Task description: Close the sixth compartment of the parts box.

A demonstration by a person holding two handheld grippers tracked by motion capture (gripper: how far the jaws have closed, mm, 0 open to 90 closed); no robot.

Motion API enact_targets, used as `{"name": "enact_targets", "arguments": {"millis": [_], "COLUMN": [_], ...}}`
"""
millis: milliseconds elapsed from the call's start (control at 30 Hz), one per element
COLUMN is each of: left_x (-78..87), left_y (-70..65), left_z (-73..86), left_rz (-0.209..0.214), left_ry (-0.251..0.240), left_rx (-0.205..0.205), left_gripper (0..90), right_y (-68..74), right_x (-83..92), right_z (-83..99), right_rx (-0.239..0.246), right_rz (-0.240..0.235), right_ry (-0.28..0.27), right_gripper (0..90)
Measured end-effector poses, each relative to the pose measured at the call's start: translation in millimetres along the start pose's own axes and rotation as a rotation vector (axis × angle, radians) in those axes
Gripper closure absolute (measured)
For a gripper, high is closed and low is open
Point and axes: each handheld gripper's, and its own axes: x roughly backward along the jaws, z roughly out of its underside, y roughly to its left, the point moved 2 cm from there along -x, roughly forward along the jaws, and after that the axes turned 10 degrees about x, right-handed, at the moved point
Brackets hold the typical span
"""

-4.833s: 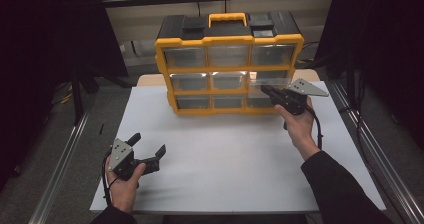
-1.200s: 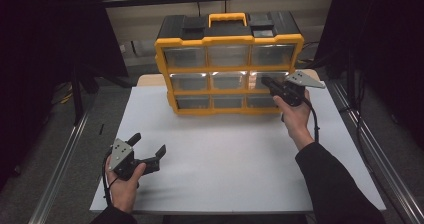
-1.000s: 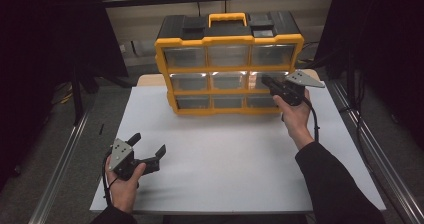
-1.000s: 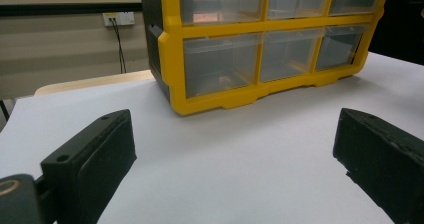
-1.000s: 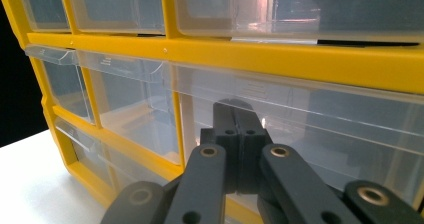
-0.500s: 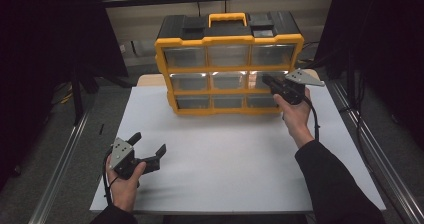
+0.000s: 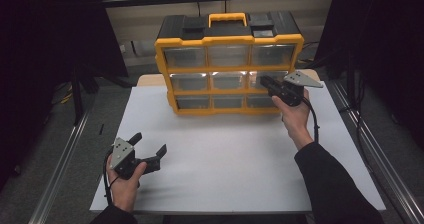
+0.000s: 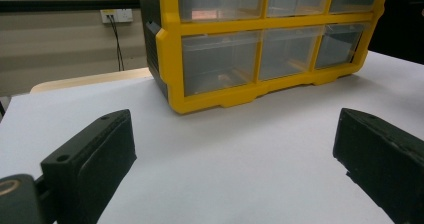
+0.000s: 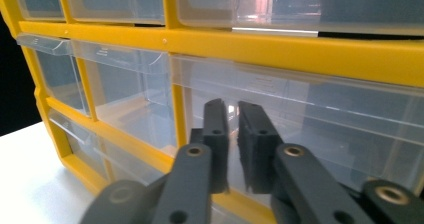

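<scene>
Our right gripper (image 9: pixel 232 149), jaws just parting with a slim empty gap, faces the middle-right drawer (image 9: pixel 300 129) of the organiser (image 7: pixel 229 64) at the table's (image 7: pixel 225 154) far edge. The drawer looks light, stiff and slick; we would pinch its top lip. Our left gripper (image 7: pixel 148 150) rests wide open.

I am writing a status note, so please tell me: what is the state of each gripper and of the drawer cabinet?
left gripper: open, holding nothing.
right gripper: jaws narrowly apart, just been opening, nothing clearly between them, at the middle-right drawer.
cabinet: upright, drawers look shut.
</scene>
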Motion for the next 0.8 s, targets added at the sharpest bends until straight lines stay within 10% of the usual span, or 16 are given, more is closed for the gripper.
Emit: {"name": "enact_targets", "arguments": {"millis": [400, 800], "left_x": [-0.8, -2.1], "left_y": [-0.7, 1.0], "left_z": [1.0, 2.2], "left_rz": [-0.006, -0.01], "left_ry": [0.007, 0.026], "left_rx": [0.02, 0.025], "left_gripper": [3.3, 3.7], "right_y": [7.6, 6.1], "right_x": [23.2, 72.4], "right_z": [13.4, 34.2], "right_rx": [-0.054, -0.081], "right_rz": [-0.018, -0.01], "right_ry": [0.029, 0.077], "right_gripper": [35.4, 9.6]}}
